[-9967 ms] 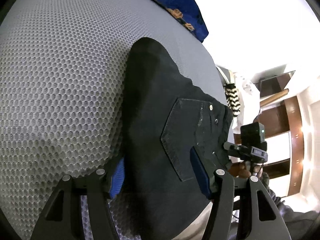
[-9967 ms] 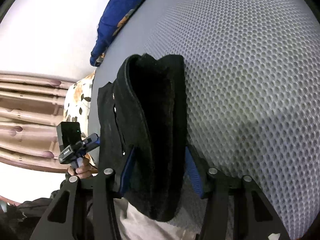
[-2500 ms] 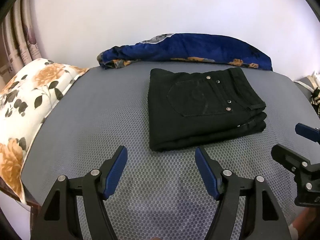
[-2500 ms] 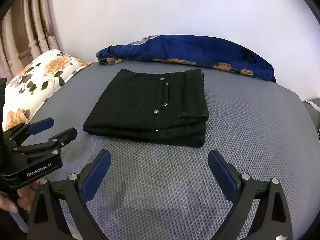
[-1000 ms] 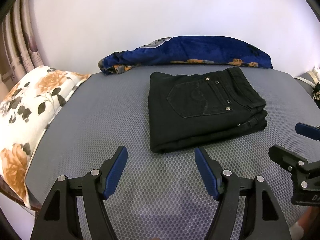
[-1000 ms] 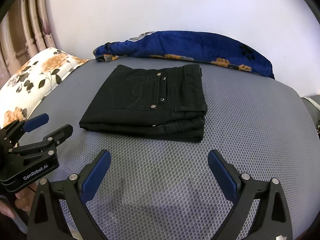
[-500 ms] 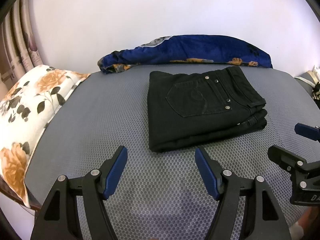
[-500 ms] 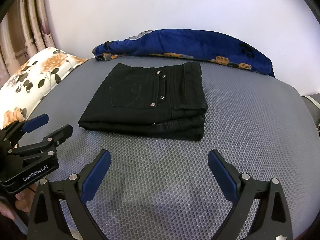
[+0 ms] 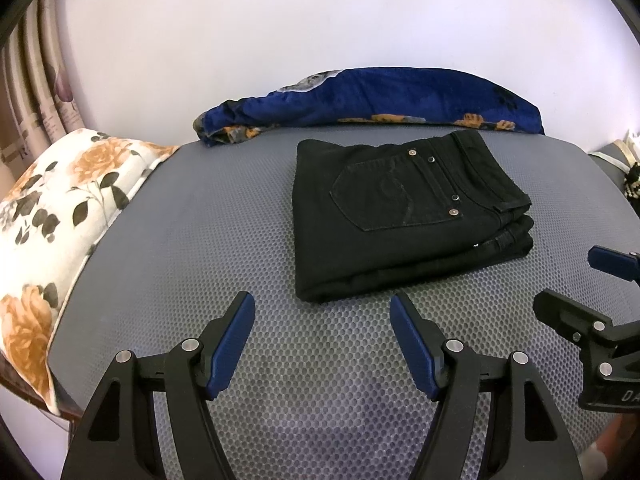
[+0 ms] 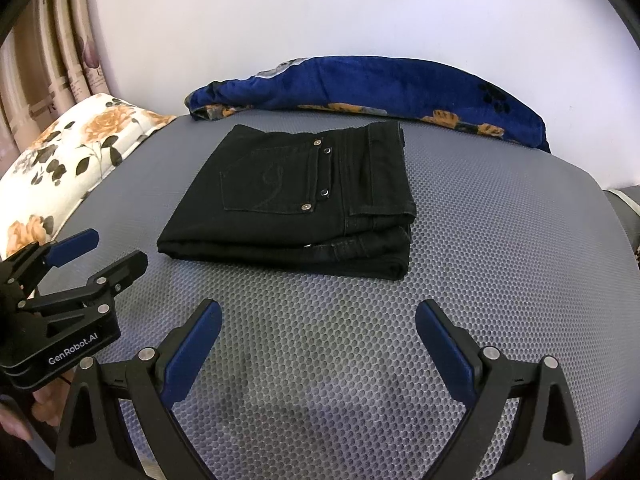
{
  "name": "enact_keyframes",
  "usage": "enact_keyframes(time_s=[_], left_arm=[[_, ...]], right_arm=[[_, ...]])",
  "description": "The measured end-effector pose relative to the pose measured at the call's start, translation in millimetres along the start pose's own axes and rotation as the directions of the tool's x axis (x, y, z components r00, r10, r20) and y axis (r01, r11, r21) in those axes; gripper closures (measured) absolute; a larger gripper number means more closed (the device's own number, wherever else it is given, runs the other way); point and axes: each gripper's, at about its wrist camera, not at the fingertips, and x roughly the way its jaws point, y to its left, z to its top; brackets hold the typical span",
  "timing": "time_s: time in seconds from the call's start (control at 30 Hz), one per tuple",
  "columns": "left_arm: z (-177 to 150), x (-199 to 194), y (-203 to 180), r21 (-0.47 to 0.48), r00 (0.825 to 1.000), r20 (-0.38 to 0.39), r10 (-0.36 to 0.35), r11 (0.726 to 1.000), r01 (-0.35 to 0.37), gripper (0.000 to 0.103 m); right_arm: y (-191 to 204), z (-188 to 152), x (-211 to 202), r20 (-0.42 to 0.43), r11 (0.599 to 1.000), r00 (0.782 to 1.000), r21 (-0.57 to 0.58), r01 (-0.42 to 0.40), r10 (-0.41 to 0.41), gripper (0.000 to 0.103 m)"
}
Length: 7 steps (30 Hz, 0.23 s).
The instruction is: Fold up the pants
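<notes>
The black pants (image 9: 400, 216) (image 10: 304, 196) lie folded into a compact stack on the grey mesh mattress (image 9: 180, 240) (image 10: 500, 240), back pocket and rivets facing up. My left gripper (image 9: 322, 312) hovers open just in front of the stack's near edge, nothing between its blue pads. My right gripper (image 10: 318, 320) is also open and empty, a little back from the stack. In each wrist view the other gripper shows at the side: the right gripper (image 9: 576, 284) at the right edge, the left gripper (image 10: 104, 254) at the left edge.
A blue floral blanket (image 9: 368, 100) (image 10: 360, 88) lies bunched along the far edge by the white wall. A white pillow with orange roses (image 9: 52, 216) (image 10: 68, 160) sits at the left, curtains (image 10: 48, 64) behind it. A hand (image 10: 24, 420) holds the left gripper's grip.
Over the last second nothing has visibly moved. Ten seconds ago both grippers were closed around the pants; now the pants lie folded and both grippers stand back, open.
</notes>
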Motion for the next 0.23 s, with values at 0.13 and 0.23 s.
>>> enact_keyframes(time_s=[0.13, 0.23], left_arm=[[0.2, 0.2, -0.1, -0.003, 1.000, -0.003, -0.004, 1.000, 0.004, 0.033], [-1.4, 0.2, -1.0, -0.004, 1.000, -0.004, -0.002, 1.000, 0.002, 0.032]], right_arm=[[-0.1, 0.0, -0.1, 0.001, 1.000, 1.000, 0.000, 0.000, 0.000, 0.007], [-0.3, 0.2, 0.0, 0.001, 1.000, 1.000, 0.000, 0.000, 0.000, 0.007]])
